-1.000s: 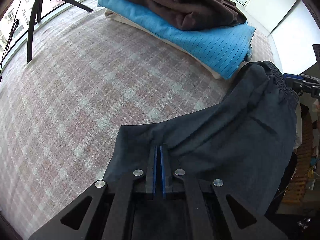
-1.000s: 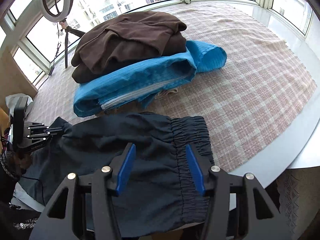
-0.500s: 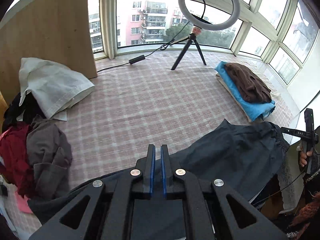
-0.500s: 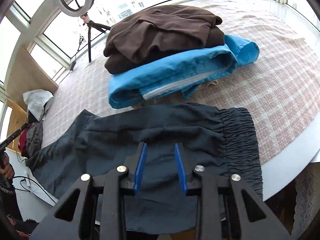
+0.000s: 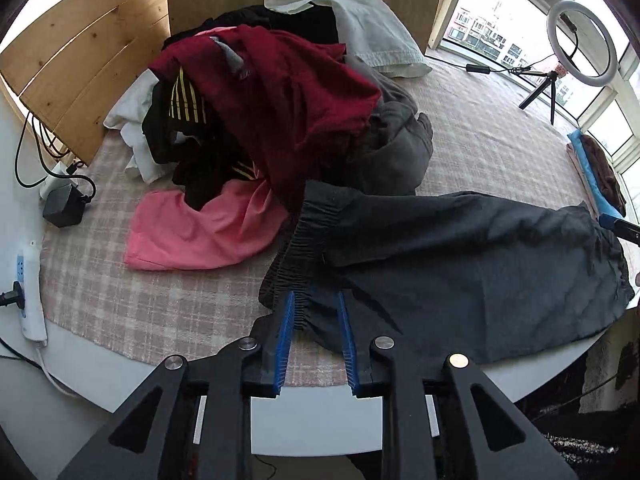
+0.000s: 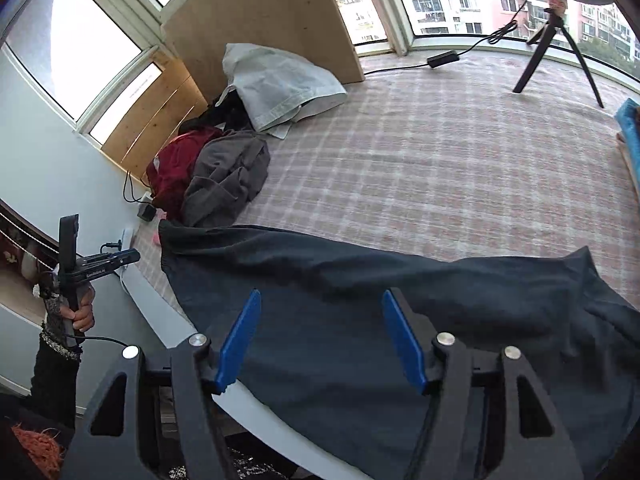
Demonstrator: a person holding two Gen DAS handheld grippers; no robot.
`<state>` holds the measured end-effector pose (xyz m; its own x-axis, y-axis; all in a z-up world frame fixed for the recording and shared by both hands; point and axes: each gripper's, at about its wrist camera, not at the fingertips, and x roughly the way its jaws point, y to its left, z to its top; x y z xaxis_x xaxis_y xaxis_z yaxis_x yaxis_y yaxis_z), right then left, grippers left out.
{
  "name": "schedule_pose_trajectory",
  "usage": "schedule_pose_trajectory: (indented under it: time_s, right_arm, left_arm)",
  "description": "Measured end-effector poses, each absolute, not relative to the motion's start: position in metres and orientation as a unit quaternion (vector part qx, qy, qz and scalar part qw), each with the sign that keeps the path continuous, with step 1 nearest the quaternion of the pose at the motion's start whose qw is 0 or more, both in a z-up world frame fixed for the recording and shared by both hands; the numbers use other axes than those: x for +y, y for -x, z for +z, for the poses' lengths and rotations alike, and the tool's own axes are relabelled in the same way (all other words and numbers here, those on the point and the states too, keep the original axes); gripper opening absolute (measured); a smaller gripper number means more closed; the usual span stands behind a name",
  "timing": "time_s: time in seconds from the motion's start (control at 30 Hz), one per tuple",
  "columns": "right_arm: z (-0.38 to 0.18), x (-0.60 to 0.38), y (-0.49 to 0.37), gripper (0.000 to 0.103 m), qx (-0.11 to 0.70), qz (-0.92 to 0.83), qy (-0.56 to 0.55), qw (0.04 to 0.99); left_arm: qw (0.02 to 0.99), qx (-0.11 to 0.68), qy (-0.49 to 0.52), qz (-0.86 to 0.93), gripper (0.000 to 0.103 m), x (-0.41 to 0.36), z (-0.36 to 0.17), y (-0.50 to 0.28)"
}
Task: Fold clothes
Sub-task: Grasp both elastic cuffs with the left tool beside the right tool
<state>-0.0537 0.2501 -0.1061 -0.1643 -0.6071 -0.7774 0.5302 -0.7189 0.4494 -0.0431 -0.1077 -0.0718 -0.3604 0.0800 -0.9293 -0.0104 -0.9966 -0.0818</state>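
A dark grey pair of trousers (image 5: 460,256) lies stretched along the front edge of the checked table (image 5: 120,296). Its elastic cuff is by my left gripper (image 5: 316,300), which is open with the bunched cuff between its blue fingers. In the right wrist view the trousers (image 6: 360,312) lie flat, and my right gripper (image 6: 320,300) is open just above the cloth. The left gripper (image 6: 120,258) also shows in the right wrist view, at the table's left end.
A heap of unfolded clothes (image 5: 276,92), maroon, pink, black, grey and white, sits close behind the cuff. A folded stack (image 5: 600,168) lies far right. A ring light on a tripod (image 5: 568,52) stands at the back. A power strip (image 5: 28,292) and charger (image 5: 64,208) lie at the left.
My left gripper has let go of the trousers and opened, and now faces the cuff end near the clothes heap. My right gripper has opened wider and turned left along the trousers.
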Motion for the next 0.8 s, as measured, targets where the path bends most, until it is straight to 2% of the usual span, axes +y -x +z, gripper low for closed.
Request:
schedule_pose_trajectory:
  time_s: [0.1,0.23,0.43,0.47,0.5,0.57,0.67,0.8]
  right_arm:
    - [-0.119,0.133,0.025,0.059,0.023,-0.731,-0.535,0.423]
    - [-0.118,0.01,-0.001,0.059,0.114,-0.721,-0.497,0.469]
    - [-0.141,-0.086,-0.002,0.058,0.267,-0.709,-0.447,0.475]
    - [-0.147,-0.093,-0.001,0.048,0.279,-0.699,-0.45,0.481]
    - [-0.153,-0.096,0.0,0.026,0.286,-0.686,-0.462,0.484]
    - [-0.166,-0.098,0.005,0.003,0.296,-0.672,-0.482,0.479]
    - [-0.183,-0.091,0.014,0.003,0.294,-0.658,-0.519,0.46]
    - [-0.185,-0.082,0.02,0.003,0.263,-0.661,-0.532,0.46]
  left_arm:
    - [0.062,-0.01,0.566,0.822,0.028,-0.119,-0.093,0.055]
    - [0.108,-0.032,0.56,0.821,0.028,-0.134,-0.107,0.067]
    - [0.164,-0.055,0.55,0.817,0.031,-0.149,-0.115,0.066]
    - [0.169,-0.056,0.551,0.815,0.032,-0.151,-0.117,0.066]
    - [0.175,-0.057,0.552,0.813,0.032,-0.152,-0.12,0.067]
    - [0.189,-0.062,0.554,0.809,0.032,-0.152,-0.125,0.071]
    - [0.21,-0.066,0.557,0.801,0.033,-0.148,-0.132,0.078]
    - [0.227,-0.033,0.565,0.792,0.035,-0.133,-0.141,0.087]
